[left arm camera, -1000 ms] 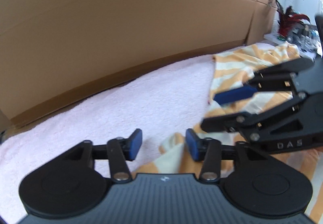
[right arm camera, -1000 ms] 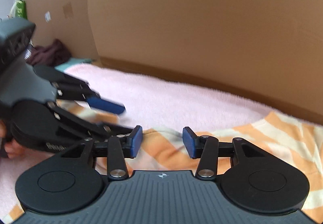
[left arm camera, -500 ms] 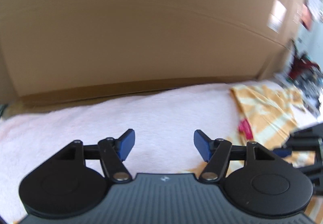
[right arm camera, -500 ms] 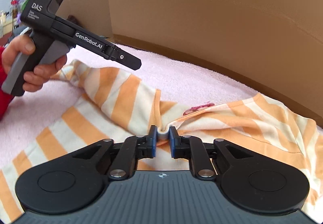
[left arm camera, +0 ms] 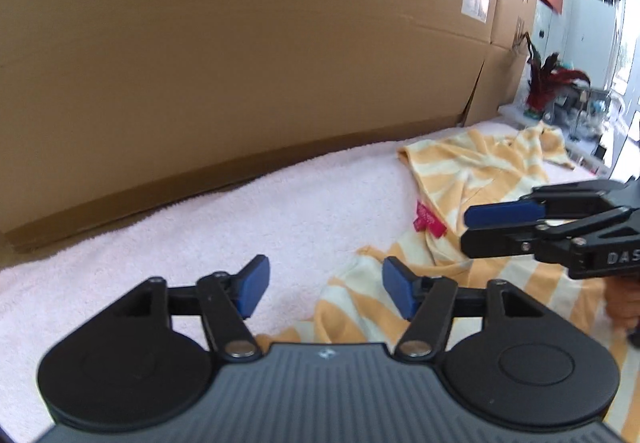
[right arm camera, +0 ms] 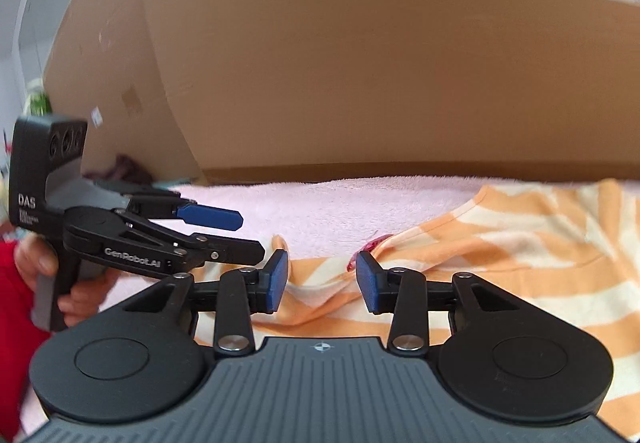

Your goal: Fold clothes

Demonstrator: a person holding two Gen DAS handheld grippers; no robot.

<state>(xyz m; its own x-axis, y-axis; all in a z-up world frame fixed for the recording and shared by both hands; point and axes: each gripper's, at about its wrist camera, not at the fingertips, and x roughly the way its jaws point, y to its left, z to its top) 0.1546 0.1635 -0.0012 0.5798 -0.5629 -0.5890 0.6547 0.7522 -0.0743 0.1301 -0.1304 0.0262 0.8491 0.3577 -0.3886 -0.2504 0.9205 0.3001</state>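
An orange-and-cream striped shirt [left arm camera: 480,179] lies crumpled on a pale pink towel [left arm camera: 240,219], with its pink neck label [left arm camera: 430,222] showing. It also shows in the right wrist view [right arm camera: 520,243]. My left gripper [left arm camera: 322,293] is open and empty, just above the shirt's near left edge. My right gripper [right arm camera: 320,281] is open and empty, low over the shirt near the label [right arm camera: 370,245]. Each gripper shows in the other's view: the right one [left arm camera: 496,227] at the right, the left one [right arm camera: 224,235] at the left.
A tall cardboard wall [left arm camera: 280,63] stands along the towel's far edge, also in the right wrist view [right arm camera: 360,63]. A shelf with a red plant [left arm camera: 548,83] and clutter is at the far right. A dark cloth [right arm camera: 124,171] lies at the far left.
My right gripper was shut on a fold of the shirt half a second ago and has opened and let it go. My left gripper has come back toward the shirt, still open.
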